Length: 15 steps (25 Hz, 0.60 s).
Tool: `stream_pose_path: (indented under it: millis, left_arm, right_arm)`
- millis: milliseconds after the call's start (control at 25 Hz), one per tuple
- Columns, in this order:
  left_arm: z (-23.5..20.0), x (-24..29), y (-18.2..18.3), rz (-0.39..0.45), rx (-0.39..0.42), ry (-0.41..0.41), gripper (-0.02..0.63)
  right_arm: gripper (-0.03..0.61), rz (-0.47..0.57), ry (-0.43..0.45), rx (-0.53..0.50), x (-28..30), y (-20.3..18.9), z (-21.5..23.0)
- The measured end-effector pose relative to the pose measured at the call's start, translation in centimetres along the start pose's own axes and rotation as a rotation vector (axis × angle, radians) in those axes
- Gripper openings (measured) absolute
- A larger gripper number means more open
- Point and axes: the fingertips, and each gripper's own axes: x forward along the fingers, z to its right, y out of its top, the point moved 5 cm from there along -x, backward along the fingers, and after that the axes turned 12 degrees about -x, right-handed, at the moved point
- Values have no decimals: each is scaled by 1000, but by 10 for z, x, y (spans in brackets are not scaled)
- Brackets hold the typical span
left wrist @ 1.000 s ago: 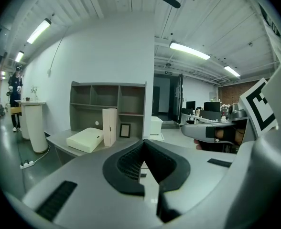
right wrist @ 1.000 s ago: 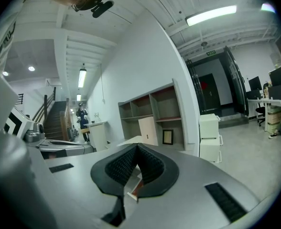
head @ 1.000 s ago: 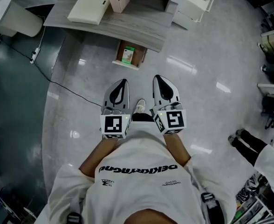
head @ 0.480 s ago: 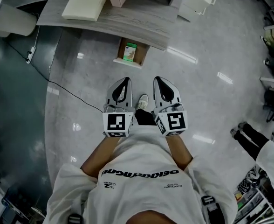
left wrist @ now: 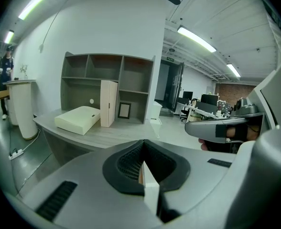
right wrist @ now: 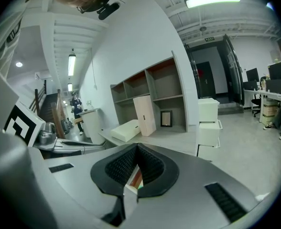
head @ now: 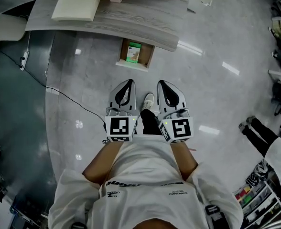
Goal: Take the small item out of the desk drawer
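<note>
Small item (head: 132, 52), green and box-like, is spotted lying inside the drawer (head: 147, 56), and that drawer is already pulled out from under the front edge of the tabletop (head: 131, 20). So the opening step can be judged as done, and the item itself is left untouched. Nothing is seen resting on it or beside it in the drawer.

Further out, the left gripper (head: 126, 84) and the right gripper (head: 162, 83) are held side by side close to the person's body, well apart from the drawer, with bare floor (head: 212, 94) between them and the target. Both are pointed roughly toward the desk.

From the left gripper view the jaws are shown pressed together with nothing between them; the same is shown in the right gripper view. Neither is carrying anything.

What is left, then, is nearly the whole of the pick: the gap to the drawer must be closed, one pair of jaws must be spread, the item pinched and lifted clear of the drawer walls.
</note>
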Motion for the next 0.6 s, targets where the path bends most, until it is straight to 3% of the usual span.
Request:
stream_pose_path:
  millis: [280, 600]
  left_arm:
    - [-24, 36, -20, -46, -11, -12, 15]
    - [-56, 75, -45, -56, -81, 45, 15]
  right_arm:
    - [28, -26, -10, 21, 31, -23, 4]
    - [28, -51, 4, 54, 63, -63, 6]
